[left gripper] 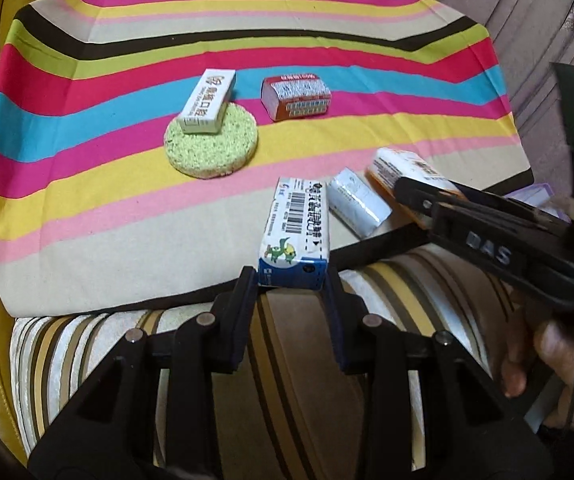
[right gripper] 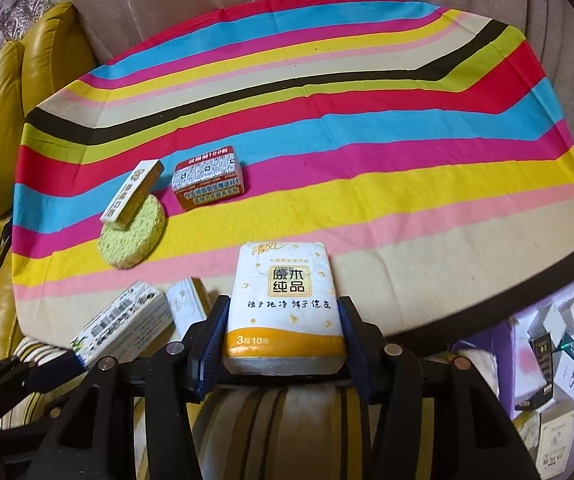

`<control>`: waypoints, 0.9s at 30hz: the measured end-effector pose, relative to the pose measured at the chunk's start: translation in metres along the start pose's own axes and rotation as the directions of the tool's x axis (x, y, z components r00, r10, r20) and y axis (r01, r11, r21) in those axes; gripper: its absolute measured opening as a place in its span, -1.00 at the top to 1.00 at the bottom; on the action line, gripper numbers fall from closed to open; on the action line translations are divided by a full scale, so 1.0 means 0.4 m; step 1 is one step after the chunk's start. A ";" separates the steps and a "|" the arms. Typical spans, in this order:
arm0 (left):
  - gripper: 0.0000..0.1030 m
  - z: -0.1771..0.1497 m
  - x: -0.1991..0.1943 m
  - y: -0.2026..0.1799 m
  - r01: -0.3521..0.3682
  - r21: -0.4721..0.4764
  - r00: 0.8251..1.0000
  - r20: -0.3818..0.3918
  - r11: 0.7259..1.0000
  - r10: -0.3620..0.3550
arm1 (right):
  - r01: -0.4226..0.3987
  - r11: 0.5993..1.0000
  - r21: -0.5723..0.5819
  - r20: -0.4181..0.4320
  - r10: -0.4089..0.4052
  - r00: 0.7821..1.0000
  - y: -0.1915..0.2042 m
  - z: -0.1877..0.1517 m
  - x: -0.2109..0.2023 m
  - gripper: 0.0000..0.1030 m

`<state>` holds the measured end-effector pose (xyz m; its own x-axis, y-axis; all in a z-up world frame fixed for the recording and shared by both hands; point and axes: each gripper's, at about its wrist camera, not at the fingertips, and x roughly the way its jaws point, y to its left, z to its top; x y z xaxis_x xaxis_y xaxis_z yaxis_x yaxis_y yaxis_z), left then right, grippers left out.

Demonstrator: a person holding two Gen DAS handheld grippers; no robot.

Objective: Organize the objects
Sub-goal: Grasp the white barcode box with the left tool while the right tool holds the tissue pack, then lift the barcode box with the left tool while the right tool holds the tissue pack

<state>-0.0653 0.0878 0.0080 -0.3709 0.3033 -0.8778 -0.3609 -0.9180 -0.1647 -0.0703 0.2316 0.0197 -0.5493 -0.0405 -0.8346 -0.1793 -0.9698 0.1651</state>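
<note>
We hold a load in each hand. Our left tool [left gripper: 291,280] is clamped on the near end of a blue-and-white box [left gripper: 295,232], whose long axis runs straight out from the jaws, away from us over the near edge of the striped cloth [left gripper: 87,240] on the table. Our right tool [right gripper: 283,336] grips a tissue pack [right gripper: 285,308] across its width, the pack likewise pointing forward.

The grouped things lie ahead and to the left: a white box [left gripper: 207,101] resting tilted on a round green sponge [left gripper: 211,146], with a red box [left gripper: 295,95] just beside them. A silver packet [left gripper: 357,200] lies on the near edge of the cloth, between our two tools.

We judge the left hand the nearer to that group, so the blue-and-white box would travel forward along its own length. The tissue pack must cross leftward over the silver packet.
</note>
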 end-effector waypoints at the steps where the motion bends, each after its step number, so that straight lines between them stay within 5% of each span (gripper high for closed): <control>1: 0.14 0.001 0.006 -0.001 -0.004 0.001 1.000 -0.010 1.000 0.004 | 0.001 1.000 -0.002 0.000 -0.001 1.000 -0.001 -0.005 -0.005 -0.04; 5: -0.26 0.002 0.015 -0.006 -0.012 0.017 0.999 -0.031 1.000 0.012 | 0.010 1.000 -0.012 0.003 -0.010 1.000 0.001 -0.022 -0.019 -0.04; 12: -0.26 0.028 0.030 -0.002 -0.007 -0.007 1.000 -0.026 1.000 0.006 | 0.033 0.999 -0.041 0.012 -0.033 0.999 0.005 -0.044 -0.040 -0.04; 17: 0.26 0.035 0.038 0.004 0.009 -0.023 1.000 -0.029 1.000 -0.009 | 0.037 0.998 -0.045 0.009 -0.036 0.999 0.005 -0.048 -0.041 -0.04; 27: 0.28 0.021 0.000 -0.013 -0.112 -0.037 0.991 0.065 0.993 0.114 | 0.045 0.998 -0.051 0.023 -0.044 0.999 0.008 -0.051 -0.043 -0.04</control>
<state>-0.0708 0.0949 0.0126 -0.4647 0.2128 -0.8595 -0.2853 -0.9549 -0.0821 -0.0448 0.2243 0.0238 -0.5594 0.0080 -0.8289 -0.1624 -0.9816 0.1001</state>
